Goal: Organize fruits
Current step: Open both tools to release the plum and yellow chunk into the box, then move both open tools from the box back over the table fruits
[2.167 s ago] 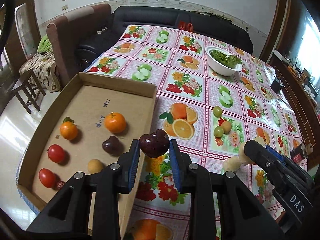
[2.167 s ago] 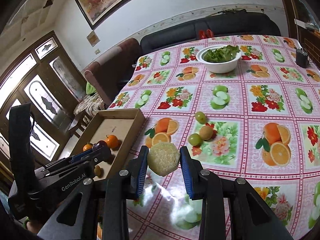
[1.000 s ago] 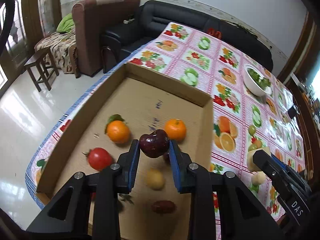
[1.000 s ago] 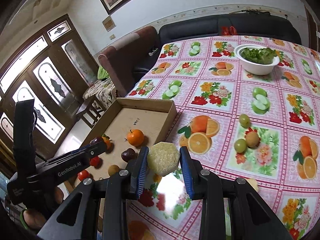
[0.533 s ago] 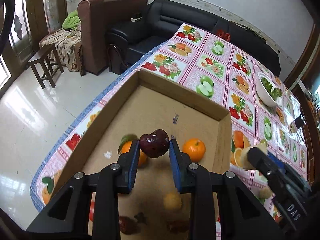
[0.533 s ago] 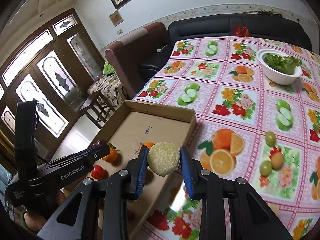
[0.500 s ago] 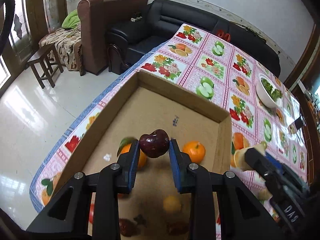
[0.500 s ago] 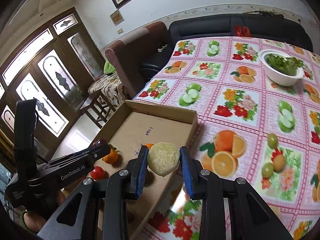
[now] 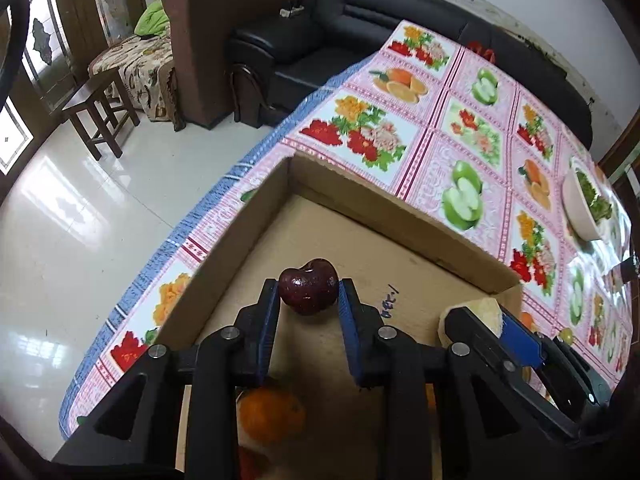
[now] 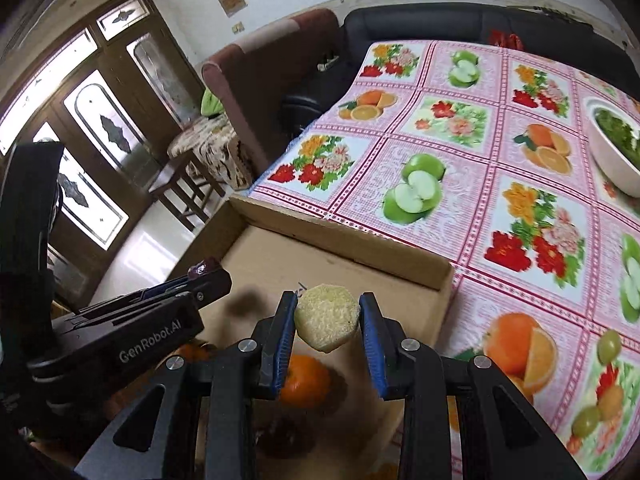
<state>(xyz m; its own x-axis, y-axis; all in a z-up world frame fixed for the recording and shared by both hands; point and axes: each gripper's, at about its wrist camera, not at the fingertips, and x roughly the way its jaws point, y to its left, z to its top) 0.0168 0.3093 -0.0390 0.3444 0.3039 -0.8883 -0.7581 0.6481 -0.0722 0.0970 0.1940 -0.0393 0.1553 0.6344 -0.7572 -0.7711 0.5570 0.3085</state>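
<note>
While the left gripper (image 9: 309, 305) clamps a dark red fruit (image 9: 307, 286) and the right gripper (image 10: 327, 327) a pale peeled chunk (image 10: 326, 322) over the cardboard box's (image 9: 400, 222) far end, both seem due for lowering and release.

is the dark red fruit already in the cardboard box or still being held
Held. The dark red fruit sits clamped between the left gripper pads above the cardboard box floor, not resting on it.

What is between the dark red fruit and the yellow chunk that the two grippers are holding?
Nothing. In the left wrist view, only bare cardboard box floor, with a bit of pen writing, lies between the dark red fruit and the pale yellow chunk.
</note>
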